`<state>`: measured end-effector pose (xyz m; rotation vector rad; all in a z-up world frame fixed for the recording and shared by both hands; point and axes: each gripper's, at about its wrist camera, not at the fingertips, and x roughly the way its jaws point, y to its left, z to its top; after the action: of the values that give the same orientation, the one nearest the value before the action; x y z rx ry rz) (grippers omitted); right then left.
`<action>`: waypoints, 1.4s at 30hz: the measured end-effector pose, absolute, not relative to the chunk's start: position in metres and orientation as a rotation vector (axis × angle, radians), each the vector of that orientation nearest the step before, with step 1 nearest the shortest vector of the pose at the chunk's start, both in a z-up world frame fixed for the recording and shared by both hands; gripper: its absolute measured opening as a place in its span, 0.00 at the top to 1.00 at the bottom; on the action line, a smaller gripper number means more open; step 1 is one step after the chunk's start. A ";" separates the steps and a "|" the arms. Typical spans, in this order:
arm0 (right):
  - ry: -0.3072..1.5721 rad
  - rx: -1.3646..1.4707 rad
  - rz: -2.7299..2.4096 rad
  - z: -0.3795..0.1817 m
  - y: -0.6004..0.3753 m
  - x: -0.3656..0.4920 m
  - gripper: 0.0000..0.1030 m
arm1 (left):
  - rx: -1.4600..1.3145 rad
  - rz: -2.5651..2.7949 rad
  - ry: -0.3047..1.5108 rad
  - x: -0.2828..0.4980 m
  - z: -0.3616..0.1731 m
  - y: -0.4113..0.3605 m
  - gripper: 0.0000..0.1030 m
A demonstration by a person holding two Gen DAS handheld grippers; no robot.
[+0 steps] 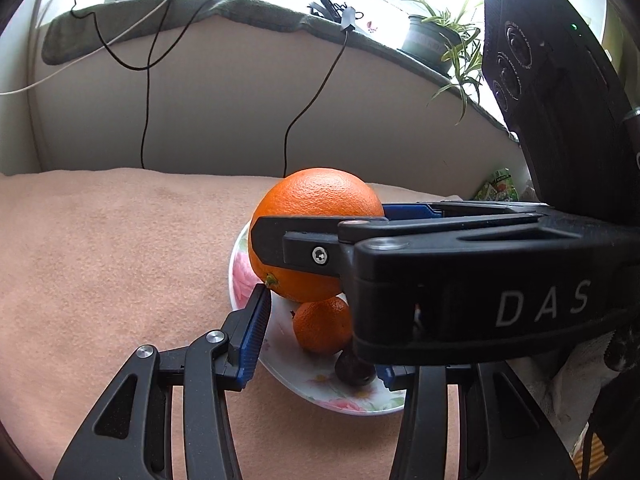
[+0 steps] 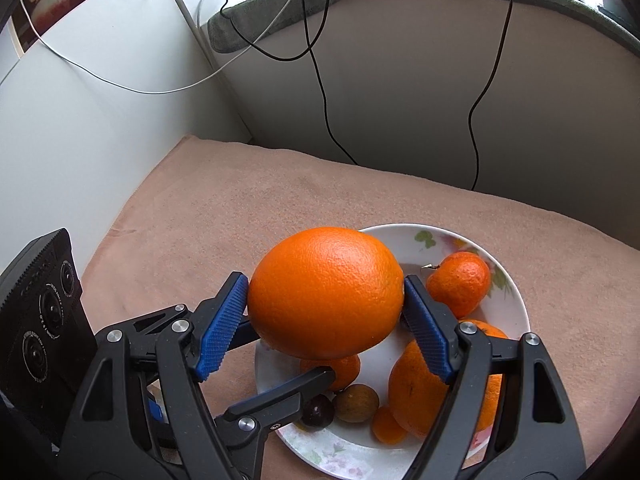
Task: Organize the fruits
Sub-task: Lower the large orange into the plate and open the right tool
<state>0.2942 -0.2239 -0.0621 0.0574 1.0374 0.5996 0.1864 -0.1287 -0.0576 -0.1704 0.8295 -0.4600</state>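
Note:
A large orange [image 2: 326, 292] is clamped between the blue pads of my right gripper [image 2: 324, 320], held just above a white floral plate [image 2: 516, 312]. The same orange shows in the left wrist view [image 1: 316, 200], with the right gripper [image 1: 332, 240] reaching in from the right. The plate [image 1: 296, 384] holds a mandarin [image 2: 460, 282], another large orange [image 2: 416, 396], a small mandarin [image 1: 322, 326], a dark plum [image 2: 318, 410], a brown nut-like fruit [image 2: 356, 403] and a small orange piece [image 2: 386, 428]. My left gripper [image 1: 320, 344] is open, its fingers on either side of the plate's near edge.
The plate lies on a pink-beige blanket [image 2: 240, 208]. Black and white cables [image 2: 320, 80] hang down the back wall from a cloth-covered windowsill. A potted plant [image 1: 448, 40] stands on the sill at the right. A white cabinet [image 2: 80, 120] borders the left side.

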 end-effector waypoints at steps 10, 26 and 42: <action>1.034 0.023 0.574 -0.063 -0.220 0.293 0.22 | -0.175 -0.481 0.845 0.188 -0.063 -0.131 0.57; 1.023 -0.020 0.525 -0.063 -0.218 0.296 0.21 | -0.166 -0.482 0.814 0.197 -0.057 -0.132 0.57; 0.994 0.003 0.503 -0.053 -0.235 0.283 0.21 | -0.145 -0.475 0.798 0.180 -0.057 -0.121 0.57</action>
<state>0.2833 -0.2351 -0.0526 0.0030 0.9944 0.5028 0.1800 -0.1214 -0.0566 -0.1446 0.7976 -0.4752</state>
